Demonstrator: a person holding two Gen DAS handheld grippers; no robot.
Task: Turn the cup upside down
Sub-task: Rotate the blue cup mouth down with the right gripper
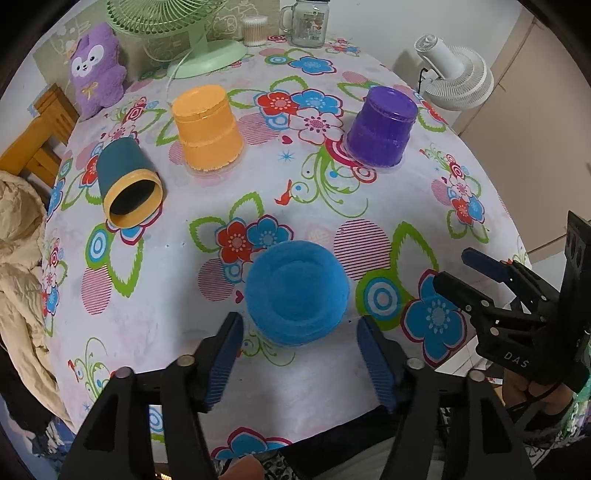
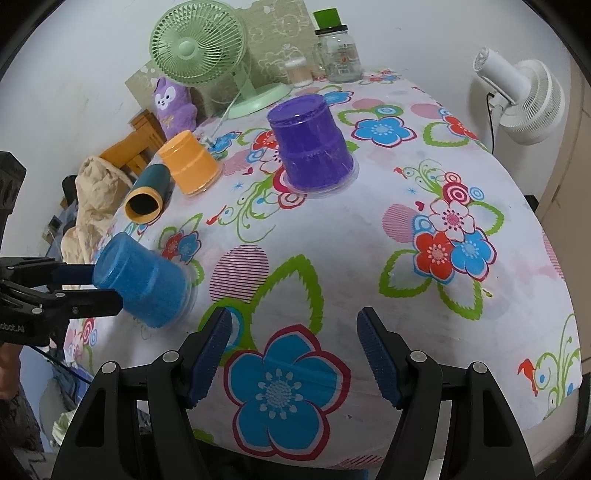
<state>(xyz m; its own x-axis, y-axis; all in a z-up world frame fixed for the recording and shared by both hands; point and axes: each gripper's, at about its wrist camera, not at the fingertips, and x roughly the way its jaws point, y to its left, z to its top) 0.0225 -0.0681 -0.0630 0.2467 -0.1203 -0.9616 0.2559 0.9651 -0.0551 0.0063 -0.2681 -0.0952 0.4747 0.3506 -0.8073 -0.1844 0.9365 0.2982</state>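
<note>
A blue cup [image 1: 297, 291] stands upside down on the flowered tablecloth [image 1: 207, 384], also in the right wrist view [image 2: 144, 280]. My left gripper [image 1: 299, 354] is open, its fingers on either side of the cup and just behind it, not touching. A dark green cup with a yellow rim [image 1: 127, 182] lies on its side at the left, mouth towards me. An orange cup [image 1: 207, 129] and a purple cup [image 1: 382, 125] stand upside down farther back. My right gripper [image 2: 293, 354] is open and empty over the table's near right part.
At the back stand a green desk fan [image 1: 195, 48], a purple plush toy [image 1: 98, 70], a glass jar mug [image 1: 306, 22] and a cotton-swab tub [image 1: 254, 31]. A white fan [image 1: 458, 74] stands off the right edge. A beige jacket [image 1: 18, 243] hangs on a wooden chair at the left.
</note>
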